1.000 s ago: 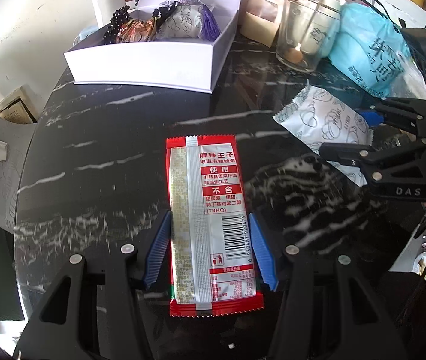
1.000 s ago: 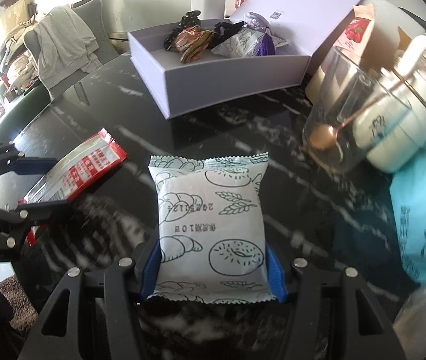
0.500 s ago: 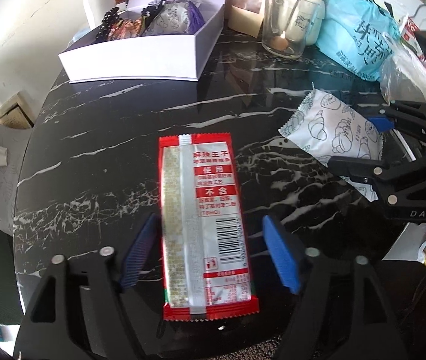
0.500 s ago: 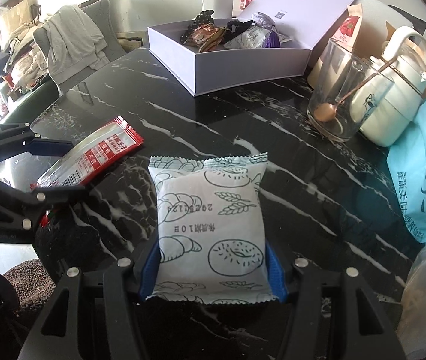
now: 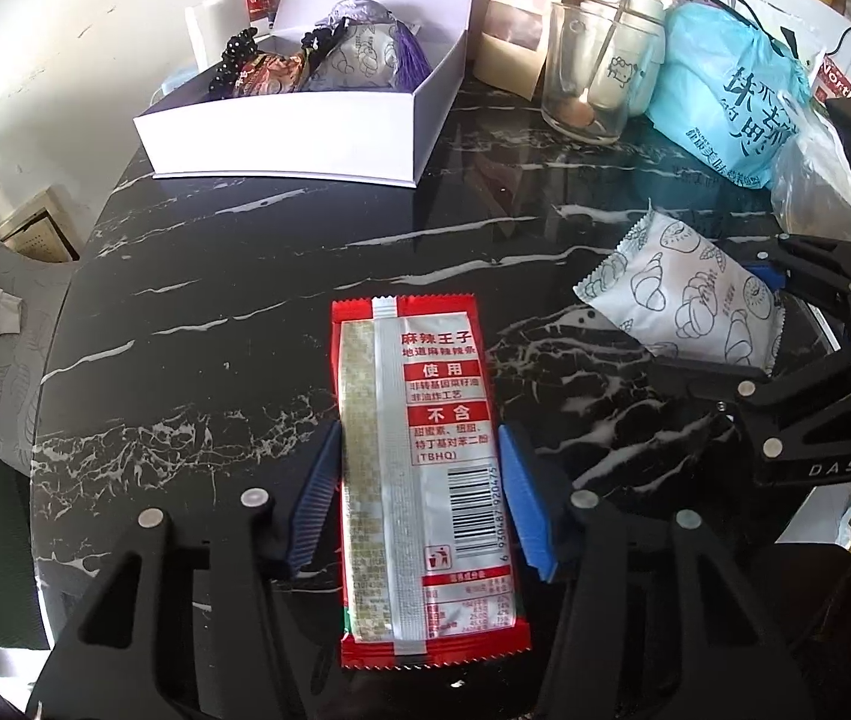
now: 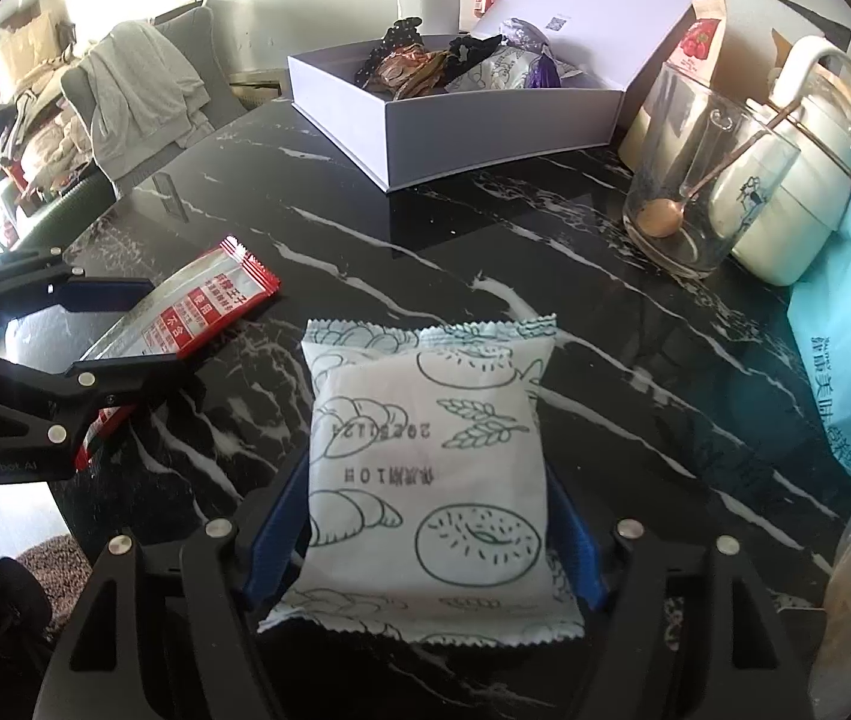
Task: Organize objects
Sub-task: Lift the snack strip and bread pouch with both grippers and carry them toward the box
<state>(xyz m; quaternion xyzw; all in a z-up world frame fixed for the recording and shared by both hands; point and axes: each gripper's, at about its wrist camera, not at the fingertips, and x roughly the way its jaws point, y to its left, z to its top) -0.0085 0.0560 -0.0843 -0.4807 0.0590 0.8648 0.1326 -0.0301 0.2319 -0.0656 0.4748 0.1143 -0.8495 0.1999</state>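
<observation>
Red foil snack packet [image 5: 419,468], flat and oblong, lay on glossy black marble-veined surface [image 5: 233,276]; left gripper [image 5: 419,498] jaws closing, blue ribbed pads at its sides. White crinkle-edged pastry pouch [image 6: 431,468], puffy, sat between right gripper [image 6: 425,534] jaws, which were opening. White card box [image 5: 305,126] w/ assorted items stood at far edge, open surface between. Glass cup [image 6: 701,180] at right.

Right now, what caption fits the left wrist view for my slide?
Left hand-held gripper closing on a red snack packet lying on the black marble table, open white box beyond.
</observation>
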